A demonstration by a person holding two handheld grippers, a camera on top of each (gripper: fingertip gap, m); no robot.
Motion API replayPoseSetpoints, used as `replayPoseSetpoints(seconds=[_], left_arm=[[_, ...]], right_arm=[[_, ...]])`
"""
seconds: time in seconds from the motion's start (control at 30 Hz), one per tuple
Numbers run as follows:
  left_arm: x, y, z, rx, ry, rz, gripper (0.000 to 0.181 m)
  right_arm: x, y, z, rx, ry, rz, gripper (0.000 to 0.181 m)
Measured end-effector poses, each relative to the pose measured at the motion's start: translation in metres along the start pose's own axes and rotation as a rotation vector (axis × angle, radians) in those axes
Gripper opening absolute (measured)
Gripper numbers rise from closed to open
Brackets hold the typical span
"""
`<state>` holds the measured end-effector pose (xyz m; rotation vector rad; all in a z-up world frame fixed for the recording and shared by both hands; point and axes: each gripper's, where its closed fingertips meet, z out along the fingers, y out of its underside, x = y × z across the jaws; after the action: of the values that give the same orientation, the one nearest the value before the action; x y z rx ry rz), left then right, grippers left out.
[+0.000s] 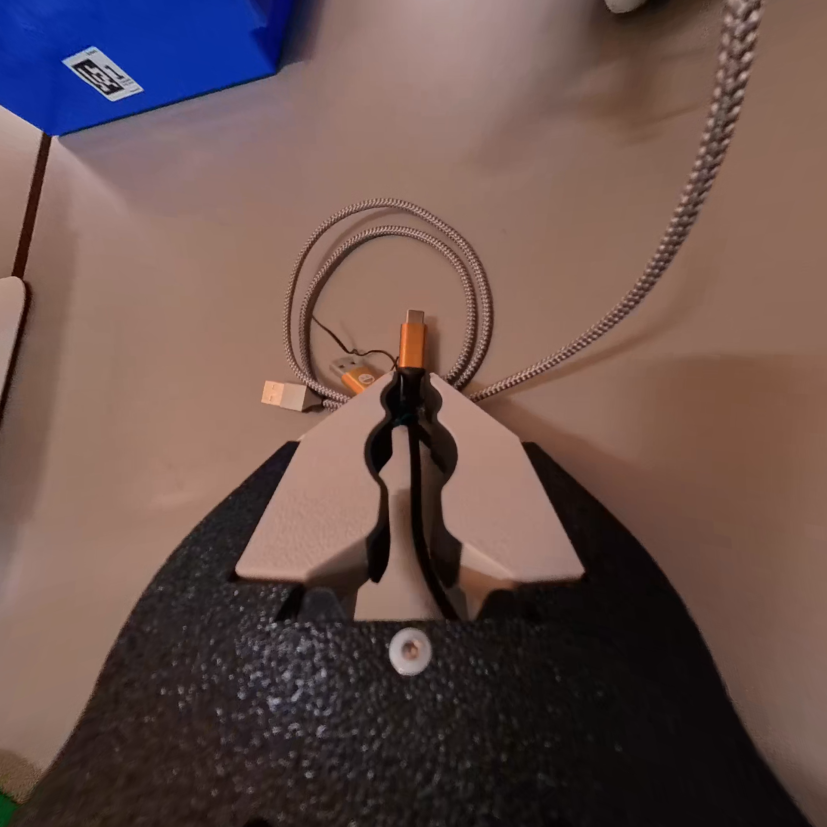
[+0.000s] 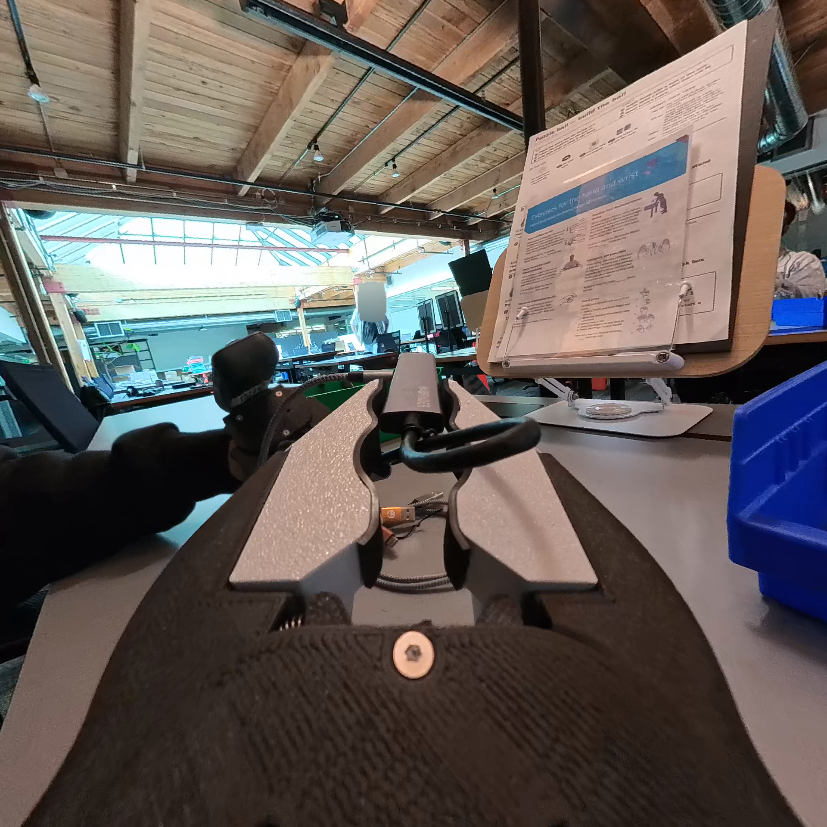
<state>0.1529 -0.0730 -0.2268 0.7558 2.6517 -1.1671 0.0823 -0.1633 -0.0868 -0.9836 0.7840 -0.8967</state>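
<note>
The orange plug (image 1: 412, 343) of a braided cable (image 1: 465, 286) sits pinched in the left gripper (image 1: 409, 380) jaws, pointing down at the desk (image 1: 581, 447). The right gripper (image 2: 411, 405), level, clamps a dark adapter (image 2: 412, 394); its lettering is unreadable.

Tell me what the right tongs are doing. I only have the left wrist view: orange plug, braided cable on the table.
Observer: The right tongs are shut on a slim dark grey hub, held above the table.
Operator: Anything hanging off it?
Observer: A short black cable leaves its near end and curls into a loop to the right.
Operator: What's past it?
Observer: A document stand holding printed sheets sits on the table beyond the hub, to the right.
</note>
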Motion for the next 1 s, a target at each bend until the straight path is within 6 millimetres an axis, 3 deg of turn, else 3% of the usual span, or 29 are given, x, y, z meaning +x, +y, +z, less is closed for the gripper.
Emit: replayPoseSetpoints(seconds=[0.27,0.4,0.57,0.7,0.8,1.0], left_arm=[[-0.009,-0.002,0.008,0.044,-0.144,0.048,0.005],[-0.024,0.001,0.0,0.007,-0.252,-0.172,0.005],[-0.028,-0.036,-0.039,0.118,-0.2,-0.531,0.004],[-0.028,-0.07,-0.07,0.185,-0.145,-0.62,0.004],[-0.024,-0.083,-0.076,0.149,-0.129,-0.633,0.005],[-0.019,-0.106,-0.065,0.155,-0.121,-0.648,0.005]], right_arm=[[0.002,0.001,0.001,-0.009,0.028,-0.012,0.023],[0.006,0.001,0.0,-0.005,0.072,-0.031,0.022],[0.001,0.004,0.003,-0.03,0.077,-0.089,0.022],[-0.004,0.007,0.006,-0.05,0.062,-0.128,0.022],[-0.004,0.007,0.006,-0.049,0.062,-0.129,0.022],[-0.005,0.008,0.006,-0.056,0.071,-0.145,0.022]])
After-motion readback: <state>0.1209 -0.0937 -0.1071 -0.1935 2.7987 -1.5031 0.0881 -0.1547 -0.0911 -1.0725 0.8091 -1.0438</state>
